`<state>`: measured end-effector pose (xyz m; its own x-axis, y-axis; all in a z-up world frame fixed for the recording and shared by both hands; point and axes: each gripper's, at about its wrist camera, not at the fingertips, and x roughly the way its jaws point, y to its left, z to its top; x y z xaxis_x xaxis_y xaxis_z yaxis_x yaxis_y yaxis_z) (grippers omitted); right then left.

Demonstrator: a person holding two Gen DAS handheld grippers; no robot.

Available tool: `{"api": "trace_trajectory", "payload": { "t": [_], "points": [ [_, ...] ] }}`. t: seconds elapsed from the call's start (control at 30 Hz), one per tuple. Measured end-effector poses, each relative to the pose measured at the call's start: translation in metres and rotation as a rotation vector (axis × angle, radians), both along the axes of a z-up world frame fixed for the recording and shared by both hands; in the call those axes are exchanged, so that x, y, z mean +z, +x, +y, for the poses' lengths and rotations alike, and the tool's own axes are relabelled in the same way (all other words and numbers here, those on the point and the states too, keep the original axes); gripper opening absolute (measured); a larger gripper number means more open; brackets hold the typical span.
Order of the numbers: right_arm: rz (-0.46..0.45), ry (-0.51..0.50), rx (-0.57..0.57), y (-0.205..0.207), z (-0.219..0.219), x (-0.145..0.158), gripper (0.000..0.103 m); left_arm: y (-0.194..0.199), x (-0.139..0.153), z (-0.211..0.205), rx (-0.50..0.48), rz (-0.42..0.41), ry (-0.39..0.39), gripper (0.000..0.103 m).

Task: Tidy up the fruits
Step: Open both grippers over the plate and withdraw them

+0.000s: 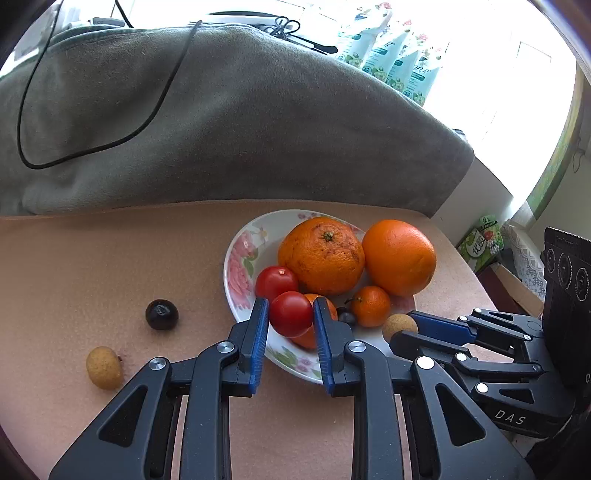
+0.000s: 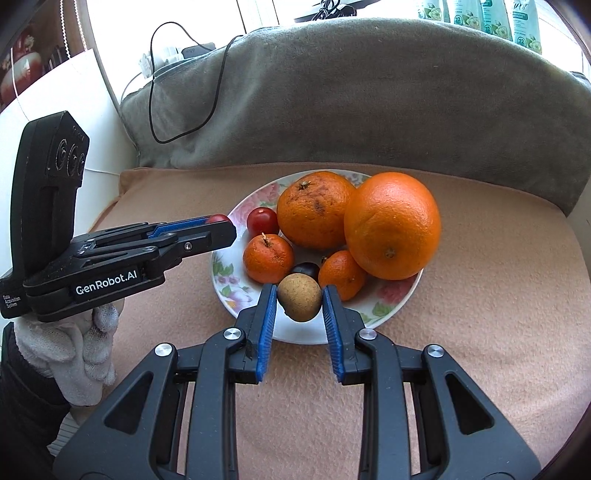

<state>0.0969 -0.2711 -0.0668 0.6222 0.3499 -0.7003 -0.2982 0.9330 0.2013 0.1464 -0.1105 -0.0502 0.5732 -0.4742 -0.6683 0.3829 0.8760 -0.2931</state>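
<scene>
1. Left wrist view: the right gripper [image 1: 400,326], lettered "DAS", enters from the right, clenched on a tan longan [image 1: 398,325] over the near right rim of the flowered plate [image 1: 236,273]. The left gripper [image 1: 291,314] grasps a red tomato [image 1: 290,314] above the plate's near edge. On the plate lie a second tomato [image 1: 275,282], two big oranges [image 1: 321,254] and small tangerines [image 1: 370,306]. Left on the peach-coloured worktop [image 1: 110,266] lie a dark fruit [image 1: 161,314] and another longan [image 1: 104,367]. A grey blanket [image 1: 221,129] with a black cable [image 1: 92,144] lies far behind.

2. Right wrist view: the left gripper [image 2: 221,225] reads "GenRobot.AI"; a white-gloved hand [image 2: 74,343] holds it. Green packs [image 2: 491,18] line the far window.
</scene>
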Motion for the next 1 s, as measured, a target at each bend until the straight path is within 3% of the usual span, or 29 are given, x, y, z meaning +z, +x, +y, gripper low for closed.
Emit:
{"api": "trace_trajectory", "payload": {
  "t": [0.1,0.13,0.2,0.33,0.47,0.6,1.0],
  "points": [
    [-0.006,-0.002,0.0,-0.001,0.001,0.001,0.029,0.001,0.002,-0.002,-0.004,-0.006,0.003,0.033],
    [-0.011,-0.003,-0.002,-0.001,0.001,0.001,0.032,0.001,0.003,-0.002,-0.003,-0.009,0.002,0.039],
    [-0.021,-0.005,-0.003,-0.002,0.002,0.003,0.051,0.001,0.003,-0.001,-0.001,-0.012,0.003,0.042],
    [-0.029,-0.011,0.004,-0.003,0.003,0.005,0.057,0.0,0.005,0.0,0.008,-0.016,0.001,0.056],
    [-0.04,-0.009,0.001,-0.005,0.004,0.005,0.071,-0.001,0.008,0.001,0.026,-0.017,0.009,0.07],
    [-0.05,-0.01,0.009,-0.008,0.005,0.007,0.081,-0.003,0.01,0.001,0.028,-0.019,0.021,0.074],
    [-0.067,0.011,0.007,-0.016,0.005,0.016,0.088,-0.01,0.015,0.007,0.045,-0.037,0.031,0.077]
  ]
}}
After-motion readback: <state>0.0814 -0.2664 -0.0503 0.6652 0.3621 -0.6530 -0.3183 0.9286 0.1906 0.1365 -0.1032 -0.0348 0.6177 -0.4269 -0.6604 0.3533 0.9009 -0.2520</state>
